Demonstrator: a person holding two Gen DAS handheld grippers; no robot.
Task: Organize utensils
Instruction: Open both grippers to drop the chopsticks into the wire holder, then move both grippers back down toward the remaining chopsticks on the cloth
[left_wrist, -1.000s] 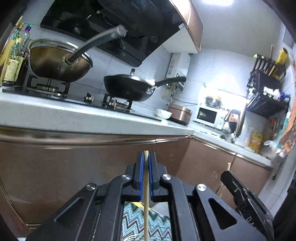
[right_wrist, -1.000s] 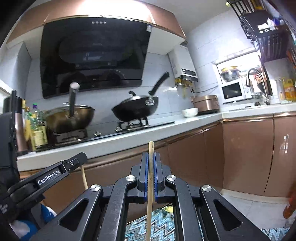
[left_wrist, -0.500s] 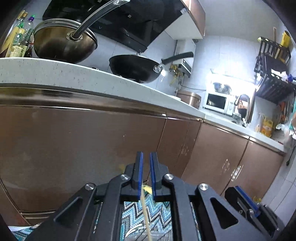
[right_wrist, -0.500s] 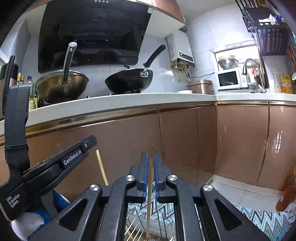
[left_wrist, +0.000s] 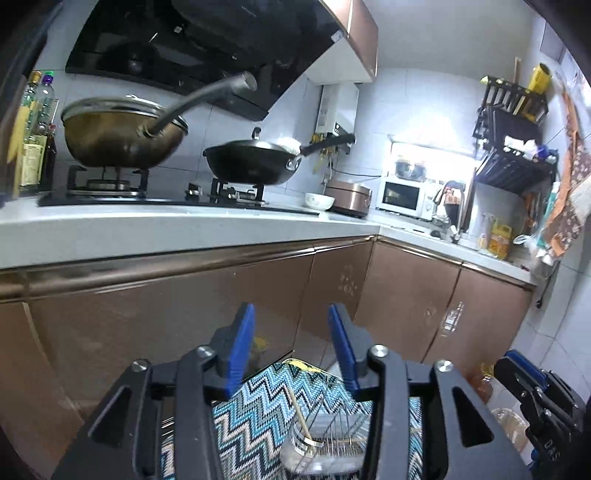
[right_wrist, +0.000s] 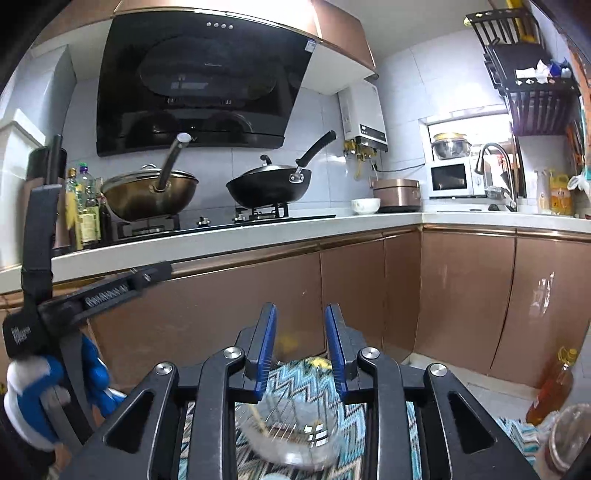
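Note:
My left gripper hangs over a wire utensil holder that stands on a zigzag cloth. Its jaws are opening and nothing is between the blue pads. A wooden chopstick leans inside the holder. My right gripper is above the same holder, its jaws also opening and empty. A pale chopstick shows blurred inside it. The left gripper appears at the left of the right wrist view, held by a blue-gloved hand. The right gripper's body shows at the lower right of the left wrist view.
Brown cabinet fronts rise just behind the cloth under a white counter. On the hob sit a brass wok and a black pan. An oil bottle and a jar stand on the floor at right.
Both grippers held a chopstick upright, dipped down toward the holder, and have now let go. Their jaws have spread and both views have come back up.

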